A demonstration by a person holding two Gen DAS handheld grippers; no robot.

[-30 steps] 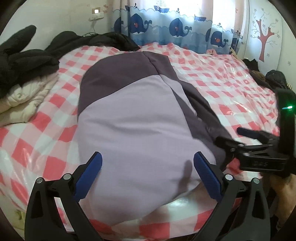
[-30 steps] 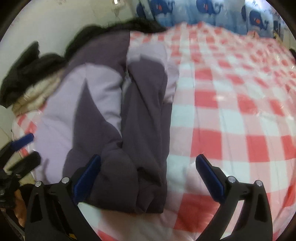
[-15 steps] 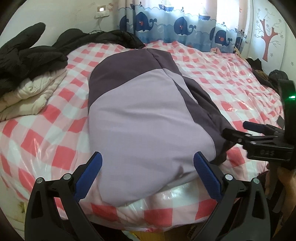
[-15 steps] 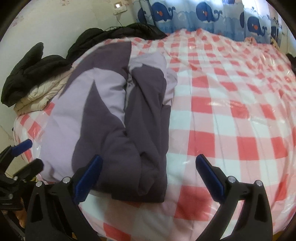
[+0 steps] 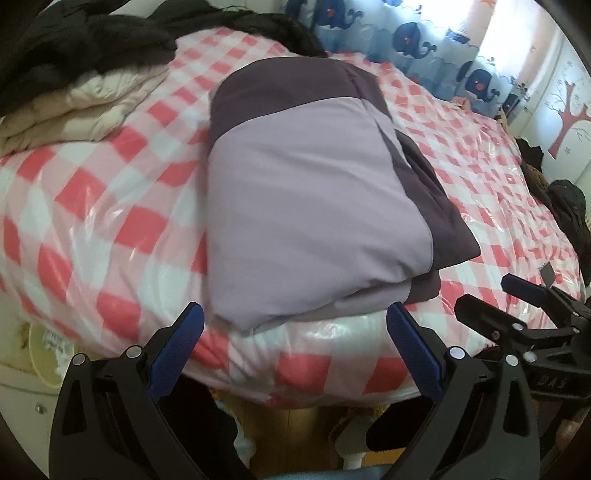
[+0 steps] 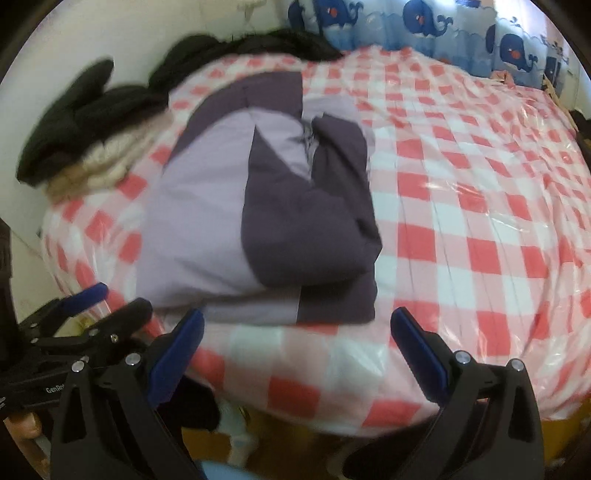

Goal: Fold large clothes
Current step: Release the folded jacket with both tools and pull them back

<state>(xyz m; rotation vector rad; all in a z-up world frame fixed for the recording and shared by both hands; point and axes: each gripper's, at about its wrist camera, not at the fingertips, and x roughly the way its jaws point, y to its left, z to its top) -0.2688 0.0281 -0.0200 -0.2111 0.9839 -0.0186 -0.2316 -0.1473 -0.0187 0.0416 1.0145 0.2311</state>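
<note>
A lilac and dark purple padded garment [image 5: 306, 199] lies folded into a long bundle near the front edge of the bed; in the right wrist view the garment [image 6: 266, 218] shows dark sleeves laid over its right half. My left gripper [image 5: 295, 343] hangs open just off the bed's edge, in front of the garment, holding nothing. My right gripper [image 6: 297, 349] is also open and empty, off the bed edge below the garment's near end. The right gripper [image 5: 517, 310] appears at the left view's right side, the left gripper [image 6: 99, 306] at the right view's left side.
The bed [image 5: 110, 206] has a red-and-white checked cover under clear plastic. A pile of cream and black clothes [image 5: 85, 74] sits at the back left. Whale-print curtains [image 6: 436, 22] hang behind. More dark clothes [image 5: 565, 206] lie at the right edge. The floor and a yellowish bowl [image 5: 48, 350] show below.
Both grippers have pulled back from the garment, off the bed's front edge and higher up. The garment lies still on the bed.
</note>
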